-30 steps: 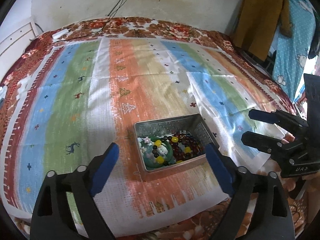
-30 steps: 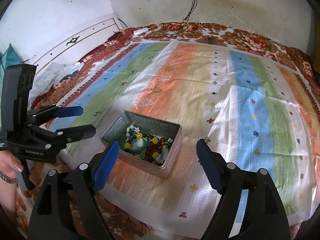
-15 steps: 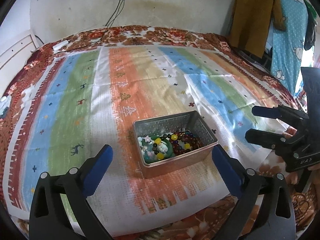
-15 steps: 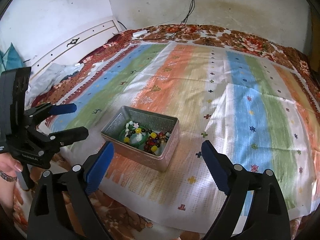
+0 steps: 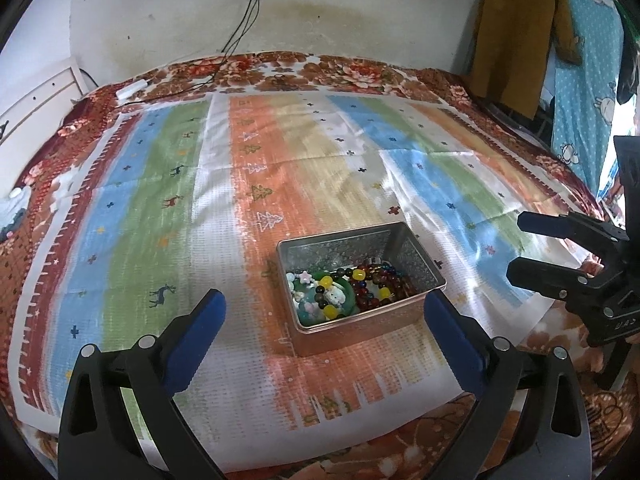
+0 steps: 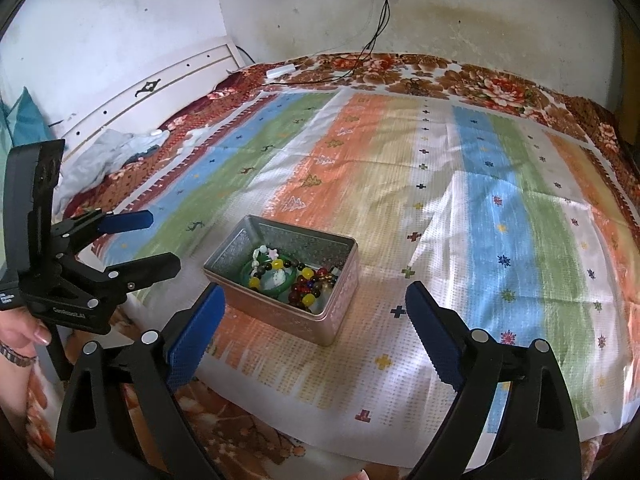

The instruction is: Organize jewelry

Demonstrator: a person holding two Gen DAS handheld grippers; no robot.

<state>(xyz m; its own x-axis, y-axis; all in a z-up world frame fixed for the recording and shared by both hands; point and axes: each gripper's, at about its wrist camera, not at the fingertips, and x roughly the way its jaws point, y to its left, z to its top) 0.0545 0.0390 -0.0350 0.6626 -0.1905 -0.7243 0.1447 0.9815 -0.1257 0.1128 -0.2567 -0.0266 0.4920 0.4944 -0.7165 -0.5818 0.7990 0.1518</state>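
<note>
An open silver tin (image 5: pixel 416 252) stands on the striped cloth (image 5: pixel 160 220), near its front edge. Inside lie a green bangle (image 5: pixel 320 300) and several bead bracelets (image 5: pixel 376 284) in red, yellow and dark beads. My left gripper (image 5: pixel 324 299) hovers short of the tin, open wide and holding nothing. My right gripper (image 6: pixel 315 291) hangs at the tin's (image 6: pixel 280 316) other side. Its jaws are opening, with nothing gripped between them. Each gripper shows in the other's view: the right gripper (image 5: pixel 519 246), the left gripper (image 6: pixel 162 240). The bangle (image 6: pixel 276 276) and beads (image 6: pixel 308 284) lie loose.
The cloth covers a bed with a floral sheet (image 5: pixel 340 72). A white headboard (image 6: pixel 160 92) and crumpled clothes (image 6: pixel 104 156) are on the left side. Cables (image 5: pixel 240 28) run from a wall socket onto the bed. Hanging garments (image 5: pixel 520 32) stand at the right. A person's hand (image 6: pixel 20 332) holds the left gripper.
Both grippers' jaws have spread wider. The left wrist view has tilted up a little, showing more of the wall. The tin and its contents have stayed put.
</note>
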